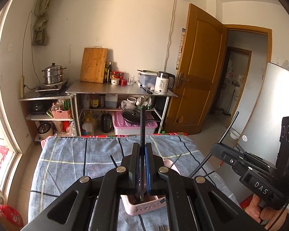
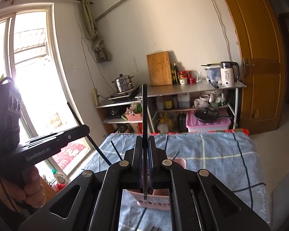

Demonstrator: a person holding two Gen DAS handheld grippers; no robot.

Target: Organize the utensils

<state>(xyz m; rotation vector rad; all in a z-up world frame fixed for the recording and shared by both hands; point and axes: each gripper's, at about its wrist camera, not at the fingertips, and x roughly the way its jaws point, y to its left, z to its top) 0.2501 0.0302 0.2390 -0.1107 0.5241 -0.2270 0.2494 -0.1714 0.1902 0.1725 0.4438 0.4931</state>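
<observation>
1. a pink basket (image 1: 142, 207) sat on the table with the blue checked cloth (image 1: 67, 154). it looked like the home for the utensils, so both sticks were held over it.
2. the left gripper (image 1: 142, 154) was shut tight on a thin black chopstick (image 1: 142, 127). the stick stood almost straight up, with its low end just above the pink basket.
3. the right gripper (image 2: 145, 148) was shut tight too, on another black chopstick (image 2: 144, 115). its low end hung over the pink basket as well.
4. i think the sticks were held upright so they could drop into the basket end first.
5. more thin black sticks (image 2: 116, 150) poked up on the far side of the basket. i could not tell if they stood in it.
6. a hand (image 2: 31, 188) held the left gripper's handle, to the left of the basket.
</observation>
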